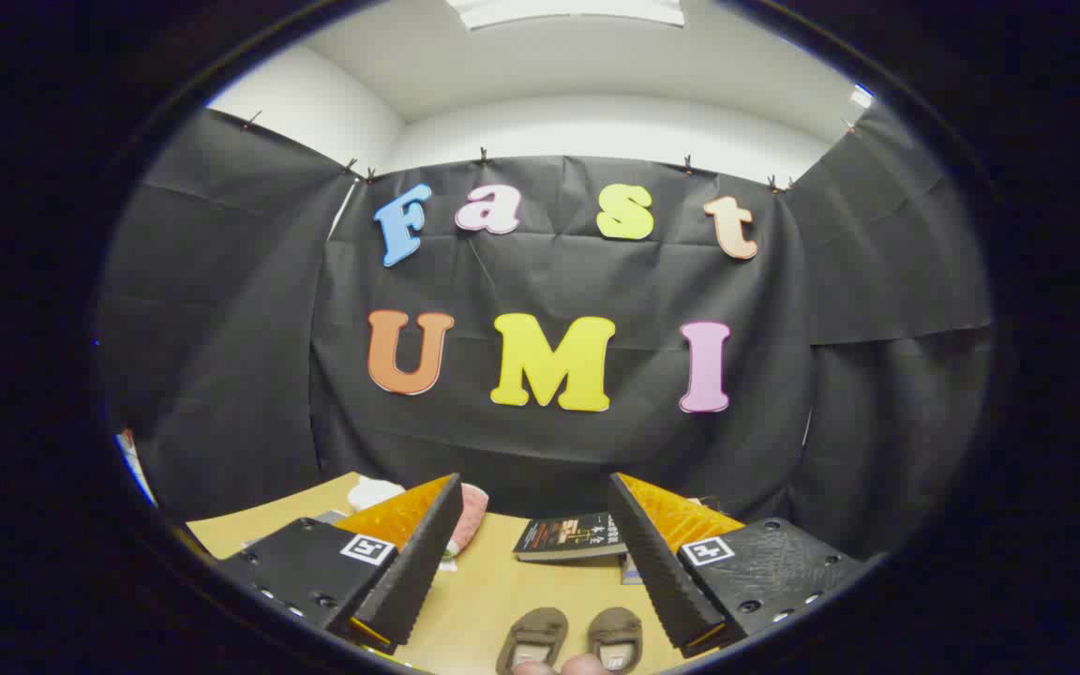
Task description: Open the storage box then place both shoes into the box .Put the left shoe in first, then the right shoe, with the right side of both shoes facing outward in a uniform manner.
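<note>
We hold the tool (534,525) open and empty above the bench (493,591), probably to first survey the scene, as the pair of brown shoes (570,639) lies side by side between and below its fingers, not yet touched.

The gripper view looks forward from above the table (493,591), pitched high toward the booth wall; the shoes (570,639) lie near, seemingly at six o'clock.
</note>
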{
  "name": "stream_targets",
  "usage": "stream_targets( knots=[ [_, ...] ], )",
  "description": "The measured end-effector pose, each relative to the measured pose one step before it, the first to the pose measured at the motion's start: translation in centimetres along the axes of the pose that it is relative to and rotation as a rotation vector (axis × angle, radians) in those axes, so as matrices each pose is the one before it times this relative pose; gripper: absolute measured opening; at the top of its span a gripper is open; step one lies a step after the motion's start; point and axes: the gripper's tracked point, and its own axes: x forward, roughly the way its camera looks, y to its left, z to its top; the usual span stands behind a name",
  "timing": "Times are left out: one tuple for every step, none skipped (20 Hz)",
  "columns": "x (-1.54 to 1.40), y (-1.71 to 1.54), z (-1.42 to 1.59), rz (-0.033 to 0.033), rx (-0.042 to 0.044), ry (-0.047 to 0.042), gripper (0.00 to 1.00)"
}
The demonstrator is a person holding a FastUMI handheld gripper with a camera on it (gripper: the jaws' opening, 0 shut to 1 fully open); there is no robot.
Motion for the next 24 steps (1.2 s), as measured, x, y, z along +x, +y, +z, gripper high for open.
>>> stream_targets(
  knots=[
    [0.182, 0.233, -0.042, 0.00859, 0.00135, 0.00018, 0.95],
    [0.008, 0.257, -0.059, 0.01038, 0.00361, 0.00169, 0.95],
    [0.114, 0.036, -0.167, 0.00581, 0.00301, 0.00547, 0.95],
    [0.076, 0.075, -0.188, 0.00796, 0.00153, 0.00561, 0.95],
    [0.225, 0.232, -0.158, 0.00969, 0.00295, 0.00494, 0.95],
    [0.033, 0.216, -0.03, 0.0103, 0.0042, 0.00349, 0.95],
    [0.048, 0.156, -0.087, 0.00667, 0.00286, 0.00262, 0.95],
    [0.109, -0.049, -0.005, 0.00456, -0.00003, 0.00223, 0.95],
    [0.054, 0.039, -0.062, 0.00148, -0.00077, 0.00104, 0.95],
    [0.056, 0.073, 0.082, 0.00332, 0.00016, 0.0002, 0.95],
    [0.141, 0.139, -0.134, 0.00409, 0.0005, 0.00103, 0.95],
    [0.038, 0.216, 0.033, 0.00883, 0.00064, 0.00059, 0.95],
    [0.179, 0.277, -0.077, 0.00878, 0.00107, 0.00115, 0.95],
    [0.172, 0.193, -0.077, 0.00964, 0.00047, 0.00263, 0.95],
    [0.191, 0.225, -0.273, 0.00823, 0.0013, 0.00292, 0.95],
    [0.168, 0.255, -0.026, 0.00689, 0.00416, 0.00226, 0.95],
    [0.18, 0.269, -0.239, 0.00924, 0.00864, 0.00205, 0.95],
    [0.251, 0.341, -0.147, 0.01019, 0.01277, 0.00358, 0.95],
    [0.334, 0.271, -0.376, 0.008, 0.01258, 0.00787, 0.95],
    [0.384, 0.336, -0.291, 0.00988, 0.0118, 0.00848, 0.95],
    [0.381, 0.173, -0.493, 0.00766, 0.01027, 0.00798, 0.95],
    [0.404, 0.281, -0.452, 0.01197, 0.00893, 0.00989, 0.95],
    [0.488, 0.419, -0.715, 0.01423, 0.00906, 0.01533, 0.95],
    [0.494, 0.501, -0.958, 0.01939, 0.0073, 0.02806, 0.95]
  ],
)
